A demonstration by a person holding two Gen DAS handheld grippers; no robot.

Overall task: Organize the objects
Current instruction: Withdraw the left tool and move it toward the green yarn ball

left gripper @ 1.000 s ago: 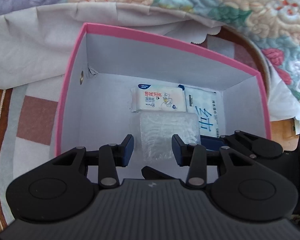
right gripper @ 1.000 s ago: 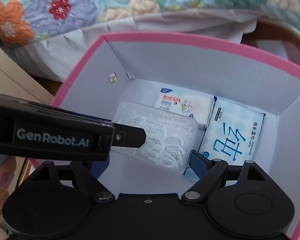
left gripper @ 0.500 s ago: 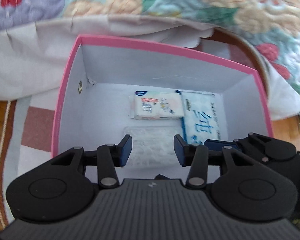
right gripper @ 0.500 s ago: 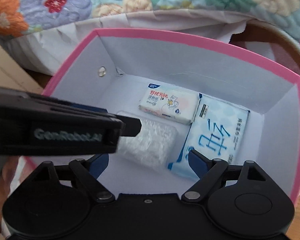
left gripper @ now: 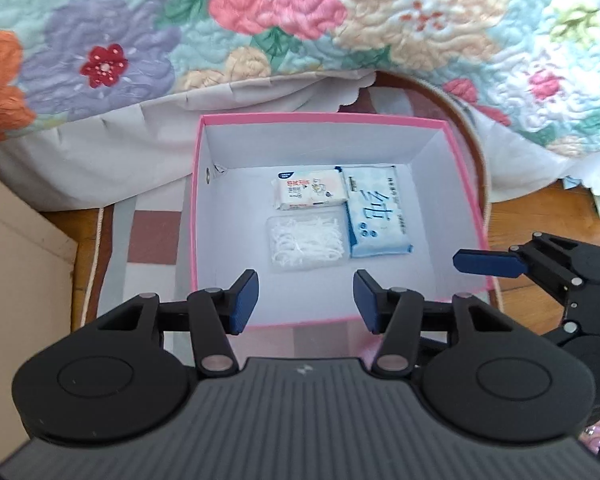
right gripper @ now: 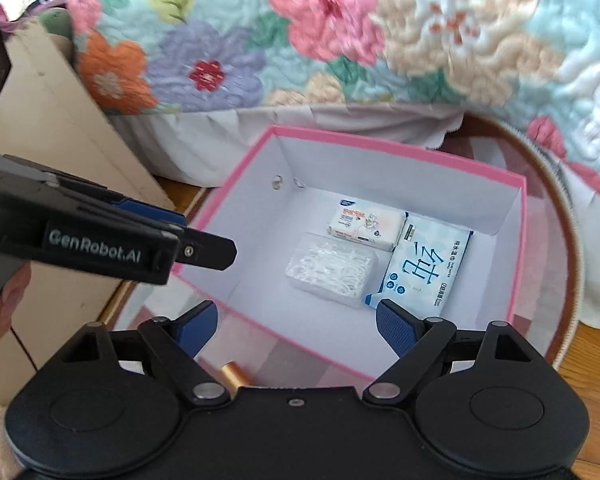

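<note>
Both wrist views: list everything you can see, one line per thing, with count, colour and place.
Box: one, pink outside, white inside, open, on the rug by the bed.
Wet wipes pack: one, white and pink, far end of the box floor.
Blue tissue pack: one, pale blue, right of the other two.
Clear floss pick case: one, transparent with white picks, just nearer than the wipes pack.
Quilt: one, floral pastel, hanging behind the box.
Rug: one, striped, under the box.
Gold cylinder: one, on the rug outside the box.
Left gripper: black, blue pads, jaws opening, nothing between them.
Right gripper: black, blue pads, open, holding nothing.
</note>
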